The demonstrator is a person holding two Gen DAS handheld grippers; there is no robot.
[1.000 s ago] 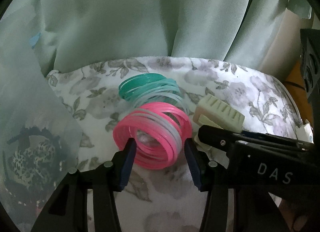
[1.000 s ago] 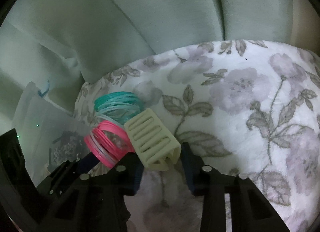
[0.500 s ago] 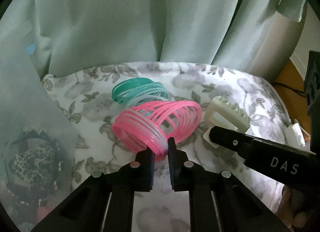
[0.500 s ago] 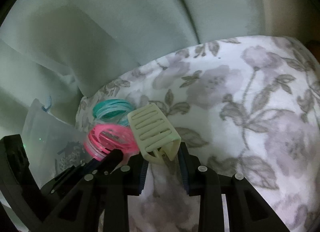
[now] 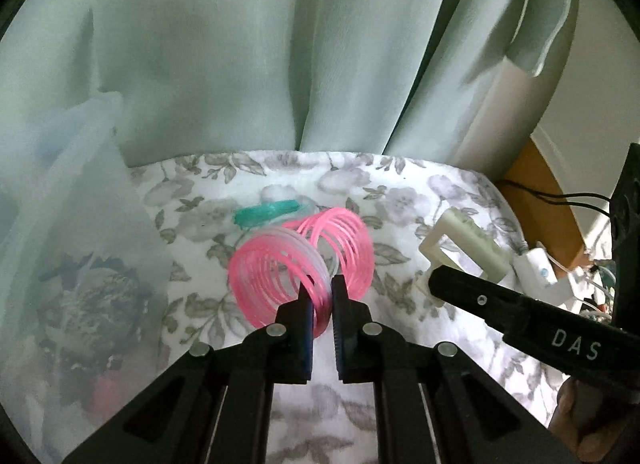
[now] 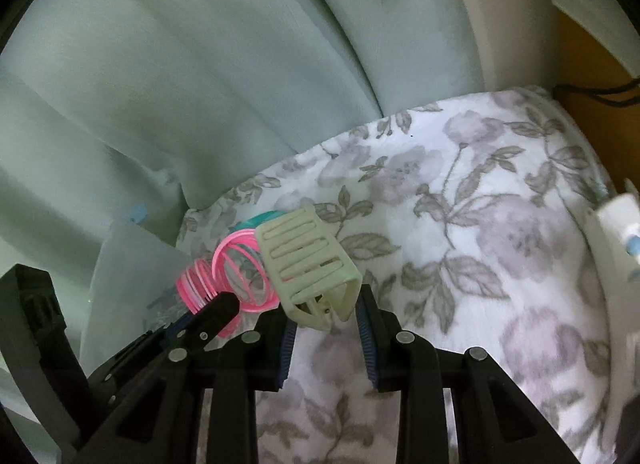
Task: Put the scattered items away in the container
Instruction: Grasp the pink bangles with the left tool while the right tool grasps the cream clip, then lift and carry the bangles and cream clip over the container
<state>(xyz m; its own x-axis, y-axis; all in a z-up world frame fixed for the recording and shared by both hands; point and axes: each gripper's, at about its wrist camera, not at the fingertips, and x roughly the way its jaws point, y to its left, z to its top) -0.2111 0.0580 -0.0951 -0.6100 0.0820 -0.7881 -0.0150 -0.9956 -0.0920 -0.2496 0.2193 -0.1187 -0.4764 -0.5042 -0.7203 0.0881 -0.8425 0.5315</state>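
Pink spring coil (image 5: 300,272) is clamped in left gripper (image 5: 318,300), w/ container (image 5: 80,248) at 9 o'clock. Right gripper (image 6: 326,316) is closed on cream clip (image 6: 308,264). Risk: the coil stretches & snags the teal coil (image 5: 268,213). Only left view shows the container's contents.

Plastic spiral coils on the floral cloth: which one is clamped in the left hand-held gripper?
The pink plastic spiral coil, pinched between the left hand-held gripper fingers. The teal plastic spiral coil lies behind it on the floral cloth, ungripped.
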